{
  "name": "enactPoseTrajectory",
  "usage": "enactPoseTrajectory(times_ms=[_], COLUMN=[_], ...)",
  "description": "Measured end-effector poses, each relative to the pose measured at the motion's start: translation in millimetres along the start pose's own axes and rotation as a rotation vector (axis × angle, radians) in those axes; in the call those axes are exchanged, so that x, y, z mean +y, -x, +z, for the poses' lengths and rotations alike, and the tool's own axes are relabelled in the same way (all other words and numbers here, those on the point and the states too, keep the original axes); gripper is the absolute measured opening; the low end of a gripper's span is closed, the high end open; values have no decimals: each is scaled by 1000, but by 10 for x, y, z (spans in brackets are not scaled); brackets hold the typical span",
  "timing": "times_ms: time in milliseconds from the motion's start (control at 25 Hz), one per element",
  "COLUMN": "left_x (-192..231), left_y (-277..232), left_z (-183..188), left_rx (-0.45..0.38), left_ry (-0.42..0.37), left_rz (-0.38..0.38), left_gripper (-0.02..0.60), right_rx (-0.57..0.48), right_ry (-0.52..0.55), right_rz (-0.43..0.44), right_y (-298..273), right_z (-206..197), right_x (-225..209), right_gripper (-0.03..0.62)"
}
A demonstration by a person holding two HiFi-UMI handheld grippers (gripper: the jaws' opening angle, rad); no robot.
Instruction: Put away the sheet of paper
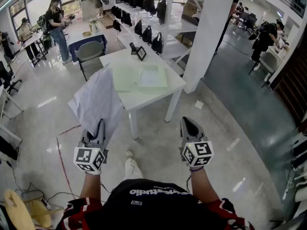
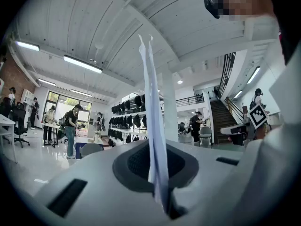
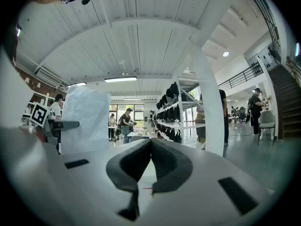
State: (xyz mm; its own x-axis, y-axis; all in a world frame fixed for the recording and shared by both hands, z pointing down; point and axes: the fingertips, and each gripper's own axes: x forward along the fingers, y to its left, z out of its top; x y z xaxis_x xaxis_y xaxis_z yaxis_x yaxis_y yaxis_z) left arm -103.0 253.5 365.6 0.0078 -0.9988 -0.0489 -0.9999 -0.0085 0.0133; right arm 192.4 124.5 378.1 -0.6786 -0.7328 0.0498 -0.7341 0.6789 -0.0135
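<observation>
Has sheet in hand: pinches its lower edge in left gripper, low at 7 o'clock in the head view, jaws pressed fully together on the paper. Shows it edge-on in the left gripper view, rising from the gripper toward 12 o'clock. Carries right gripper at 5 o'clock, jaws closed on each other with nothing between.

Looks about halfway through, as a judgement: pickup done, putting away not yet done. Leaves the walk to a storing place and the release. Suggests the pale green folder, flat on the worktop at 12 o'clock, as a likely home; cannot say for sure.

Around:
- Small frame at the worktop's far edge.
- Chair just beyond the worktop at 11 o'clock.
- Shelves with black bags running toward 12 o'clock.
- White pillar at 1 o'clock, just beside the worktop.
- People at 10 o'clock and more at 2 o'clock, well apart from here.
- Cables at 8 o'clock, off the line ahead.

Shows only bare floor between feet and worktop. Hides the worktop's near left corner behind the sheet itself. Risks folding or flapping with so limp a sheet held by one edge.
</observation>
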Motion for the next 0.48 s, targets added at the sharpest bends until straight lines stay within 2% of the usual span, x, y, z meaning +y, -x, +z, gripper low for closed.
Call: enactPoseTrajectory(times_ms=[480], left_x=[28], left_y=[-9], left_z=[4], left_rx=[7], left_ry=[3], left_rz=[-12], left_gripper=[5], right_rx=[0], right_ry=[1], right_rz=[-7], right_y=[-19], right_z=[-25], right_x=[38], right_gripper=[-8])
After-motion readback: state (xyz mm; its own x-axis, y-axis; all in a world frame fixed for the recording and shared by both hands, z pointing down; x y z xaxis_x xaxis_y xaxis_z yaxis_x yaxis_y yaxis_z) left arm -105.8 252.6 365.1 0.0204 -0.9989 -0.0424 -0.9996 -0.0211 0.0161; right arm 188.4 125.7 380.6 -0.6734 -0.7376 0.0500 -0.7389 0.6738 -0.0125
